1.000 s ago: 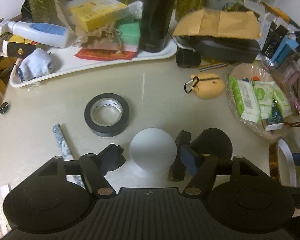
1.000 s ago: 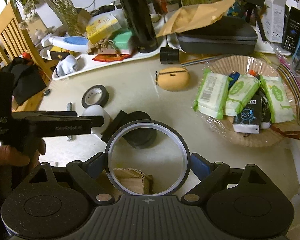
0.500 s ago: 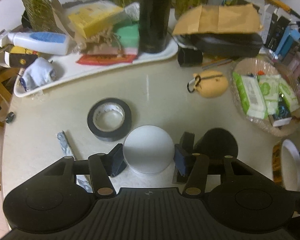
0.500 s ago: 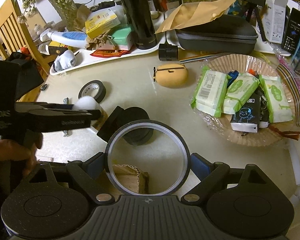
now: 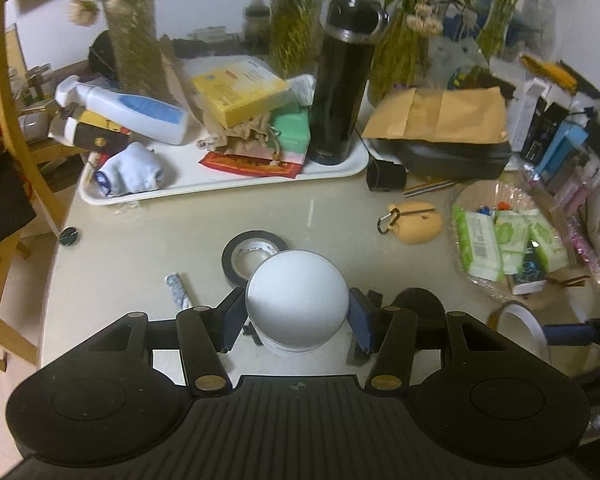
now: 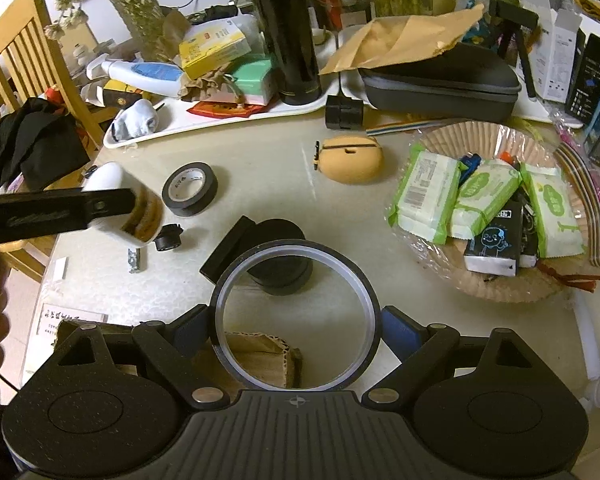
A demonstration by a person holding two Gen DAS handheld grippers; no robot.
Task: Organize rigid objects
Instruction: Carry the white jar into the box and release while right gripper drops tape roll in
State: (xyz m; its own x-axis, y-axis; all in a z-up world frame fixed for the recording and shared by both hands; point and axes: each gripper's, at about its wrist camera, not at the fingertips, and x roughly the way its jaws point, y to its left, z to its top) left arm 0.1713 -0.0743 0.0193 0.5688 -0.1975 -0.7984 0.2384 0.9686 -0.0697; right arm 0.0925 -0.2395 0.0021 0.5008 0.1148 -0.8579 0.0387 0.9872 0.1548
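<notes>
Your left gripper [image 5: 297,320] is clamping the white domed container [image 5: 297,299], holding it clear of the round beige table [image 5: 140,248], just in front of the black tape roll [image 5: 252,254]. Your right gripper [image 6: 295,330] is gripping the clear tape ring [image 6: 295,314] across its width, poised above the table's near edge, the round black case [image 6: 280,268] showing beyond it.
</notes>
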